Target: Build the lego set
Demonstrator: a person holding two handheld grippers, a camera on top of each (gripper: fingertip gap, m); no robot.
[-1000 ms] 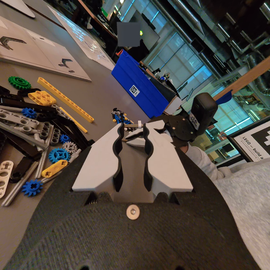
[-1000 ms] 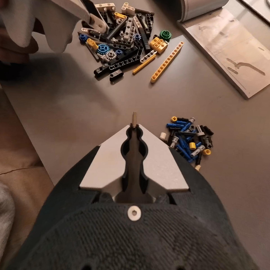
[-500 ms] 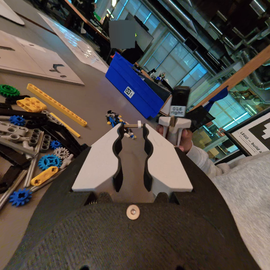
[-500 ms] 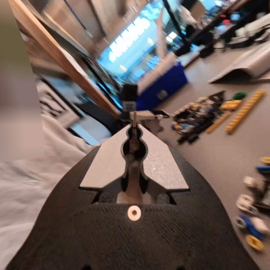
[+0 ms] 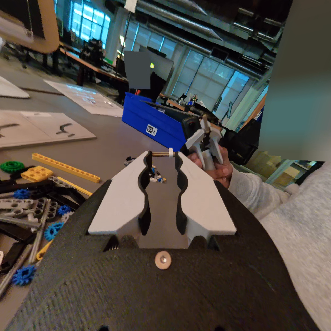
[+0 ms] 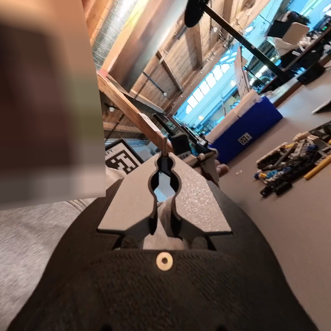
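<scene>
In the left wrist view my left gripper (image 5: 163,155) is shut on a tan axle (image 5: 160,154) with a white bush (image 5: 171,152). The axle lies crosswise between the fingertips, held by its ends above the table. My right gripper (image 6: 164,158) is shut on a short grey axle (image 6: 165,146) that sticks straight out past its tips. In the left wrist view the right gripper (image 5: 206,134) is held up to the right, a short way from the left fingertips. The left gripper (image 6: 203,157) shows just right of the right tips.
A pile of loose beams, gears and axles (image 5: 35,197) lies left on the grey table (image 5: 114,143), with a long yellow beam (image 5: 66,167). Small pins (image 5: 157,177) lie under the left jaws. A blue bin (image 5: 152,121) and an open instruction booklet (image 5: 44,127) sit farther back. The gap from one gripper's tips to the other's is roughly 7 cm.
My right gripper swung from pointing down at the table to pointing up and across, carrying its axle near the left gripper. The left gripper tilted up a little, still holding its axle.
</scene>
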